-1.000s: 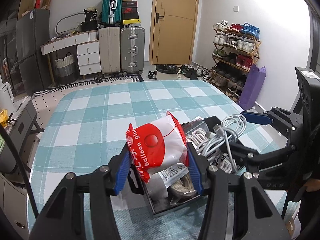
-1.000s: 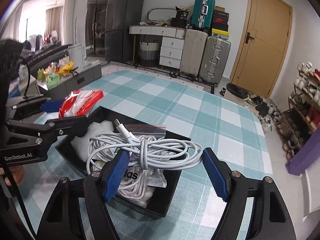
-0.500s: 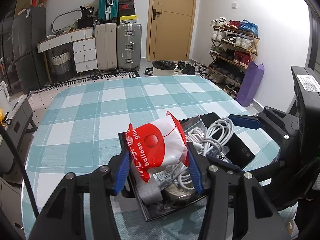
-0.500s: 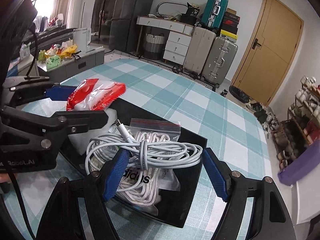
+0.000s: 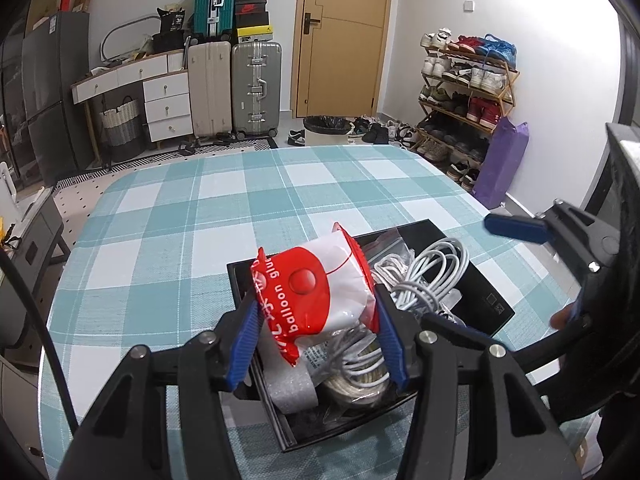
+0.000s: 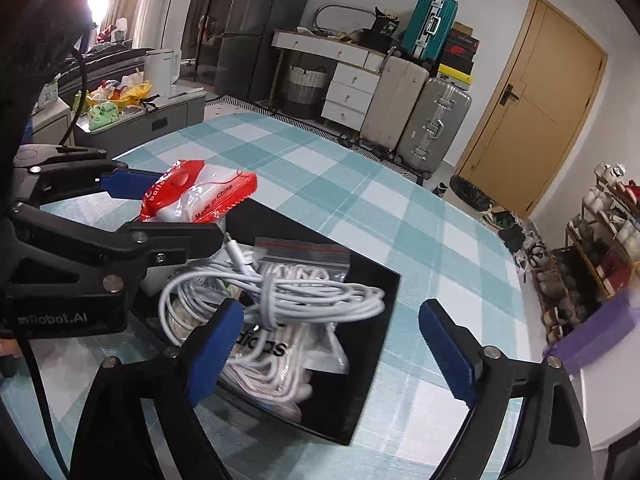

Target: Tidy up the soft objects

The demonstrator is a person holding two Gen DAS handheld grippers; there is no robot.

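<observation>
My left gripper [image 5: 316, 336] is shut on a red and white balloon glue packet [image 5: 316, 296] and holds it over the near left part of a black box [image 5: 486, 300]. The packet also shows in the right wrist view [image 6: 200, 196]. The box [image 6: 372, 356] holds a coiled white cable [image 6: 280, 300], zip bags with white cords [image 6: 300, 256] and a foam piece [image 5: 290, 390]. My right gripper [image 6: 332, 344] is open and empty above the box's right side, with the cable coil lying just past its left finger.
The box sits on a table with a teal checked cloth [image 5: 180, 216]. Suitcases [image 5: 232, 84], a drawer unit [image 5: 166, 104], a door [image 5: 340, 32] and a shoe rack [image 5: 464, 92] stand beyond the far edge. A low cabinet with bags [image 6: 120, 100] is at the left.
The white cable has left my right gripper and now lies in the box. My right gripper has drawn back to the right. My left gripper still holds the packet over the box.
</observation>
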